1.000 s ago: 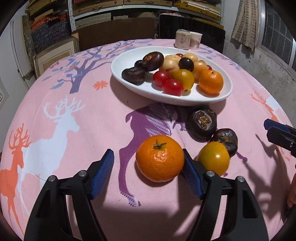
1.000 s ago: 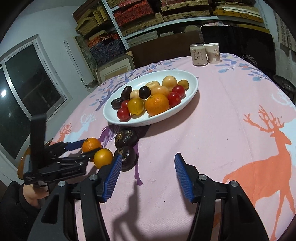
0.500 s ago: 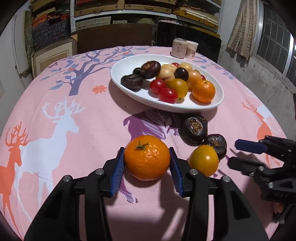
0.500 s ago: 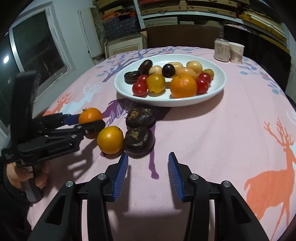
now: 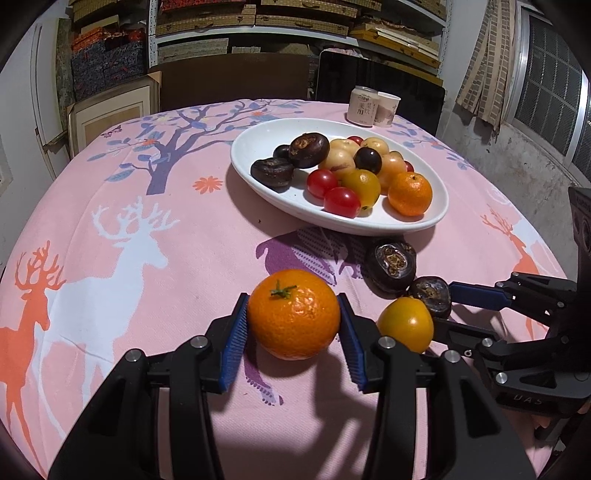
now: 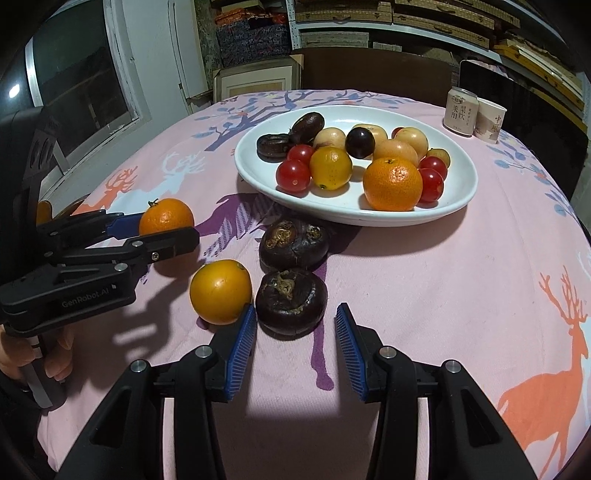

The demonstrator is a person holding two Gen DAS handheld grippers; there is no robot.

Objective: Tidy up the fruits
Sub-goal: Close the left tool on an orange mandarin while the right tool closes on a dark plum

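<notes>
My left tongs [image 5: 293, 325] are clenched on the tangerine [image 5: 293, 318], just off the pink deer cloth [image 5: 147, 266], bound for the white dish [image 5: 258, 140] (my guess). My right tongs [image 6: 294, 345] stand released around a dark water chestnut [image 6: 291, 301]. Shelves of boxes [image 5: 258, 22] line the room.

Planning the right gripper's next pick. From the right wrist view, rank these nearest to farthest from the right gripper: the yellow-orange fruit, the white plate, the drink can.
From the right gripper:
1. Yellow-orange fruit, on the cloth just left of its left finger.
2. White plate, mid-table, straight ahead.
3. Drink can, far right, behind the plate.
</notes>
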